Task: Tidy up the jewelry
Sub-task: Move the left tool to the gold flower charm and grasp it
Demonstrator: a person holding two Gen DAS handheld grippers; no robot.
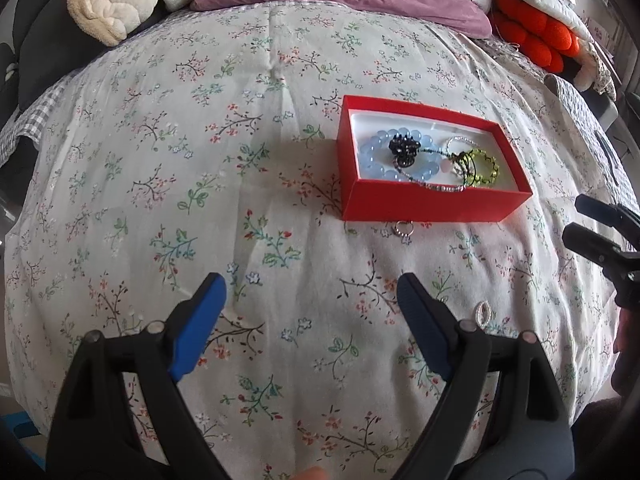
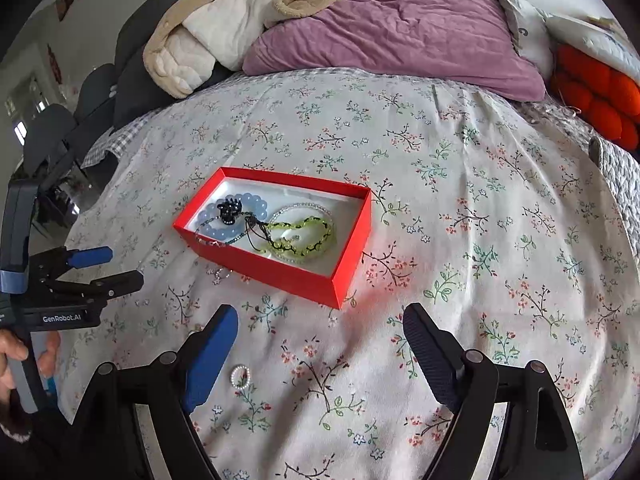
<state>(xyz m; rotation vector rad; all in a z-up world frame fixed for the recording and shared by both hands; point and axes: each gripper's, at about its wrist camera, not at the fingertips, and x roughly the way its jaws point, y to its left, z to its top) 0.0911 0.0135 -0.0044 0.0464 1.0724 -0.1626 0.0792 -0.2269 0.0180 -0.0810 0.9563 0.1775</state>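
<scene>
- Floral bedspread (image 1: 168, 168) covers the bed we work over, with a purple pillow (image 2: 400, 28) and a cream blanket (image 2: 192, 44) at its far end and an orange knotted cushion (image 1: 536, 36) at the far right.
- We see a red box (image 1: 424, 202) lying open on the bedspread, white inside.
- It holds a pale blue bead bracelet (image 1: 370, 158) with a black hair claw (image 1: 404, 150) on top, a green beaded bracelet (image 2: 308, 232) and thin silvery chains we cannot tell apart.
- A small ring (image 1: 402, 228) lies on the bedspread just beside the box's near wall.
- A small pearl ring (image 2: 240, 376) lies nearer to us, just beside the blue inner pad of our right tongs (image 2: 320, 356).
- Our left tongs (image 1: 312, 320) stand wide over bare bedspread with nothing between them.
- Our right tongs also stand wide and hold nothing.
- In the right wrist view a hand (image 2: 16, 356) grips the left tool's handle.
</scene>
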